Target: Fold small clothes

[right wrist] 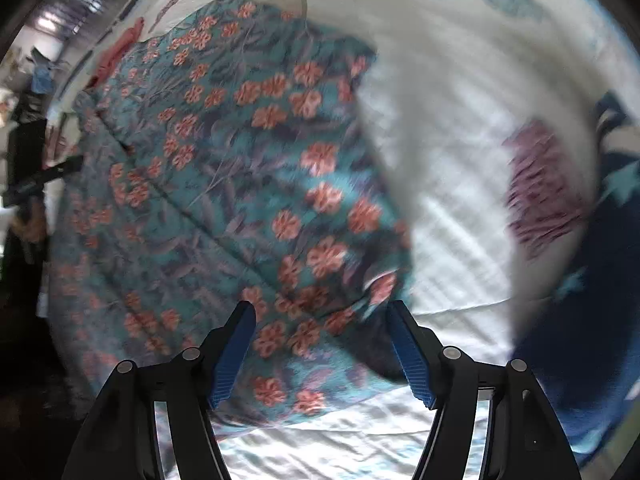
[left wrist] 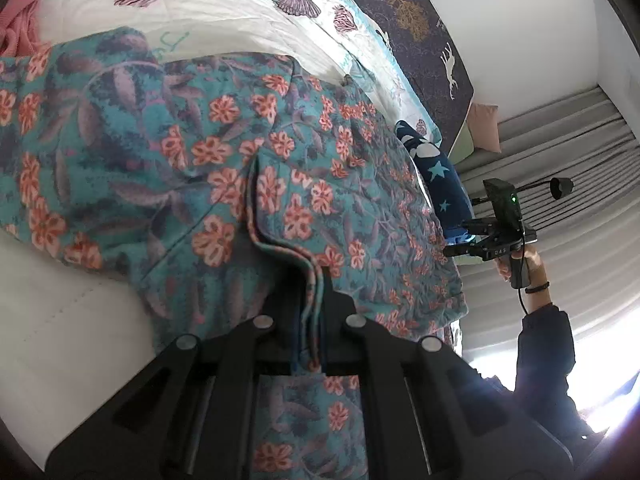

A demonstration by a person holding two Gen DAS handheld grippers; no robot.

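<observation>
- Presently, the floral garment [left wrist: 224, 168] lies spread over the white quilt [left wrist: 240, 28] on the bed; in the right wrist view the same garment [right wrist: 224, 184] fills the left and centre of the frame
- Fabric: teal ground with dusky purple leaves and coral-pink, five-petalled flowers; surface creased, with a seam line running diagonally across it in the right wrist view
- Edge condition: several layered hems with a pale pink underside are gathered into one bunch, running down toward the left gripper [left wrist: 310, 336]
- Left gripper: jaws drawn narrow and clamped on that bunched edge; more of the floral cloth shows beneath the gripper body
- Right gripper [right wrist: 322, 344]: jaws stand wide apart, blue ribbed pads [right wrist: 410, 356] exposed, nothing between them; the near corner of the garment lies just beyond the tips, and contact cannot be judged owing to blur
- In the left wrist view the right gripper [left wrist: 460, 238] is seen at the far side of the garment, carried by a hand [left wrist: 524, 264] in a dark sleeve
- A navy cloth with pale stars [left wrist: 440, 176] lies on the quilt just beside the garment's far edge
- A pink cloth [left wrist: 20, 28] lies at the upper left corner, near the garment
- Grey curtains [left wrist: 580, 152] hang behind the bed
</observation>
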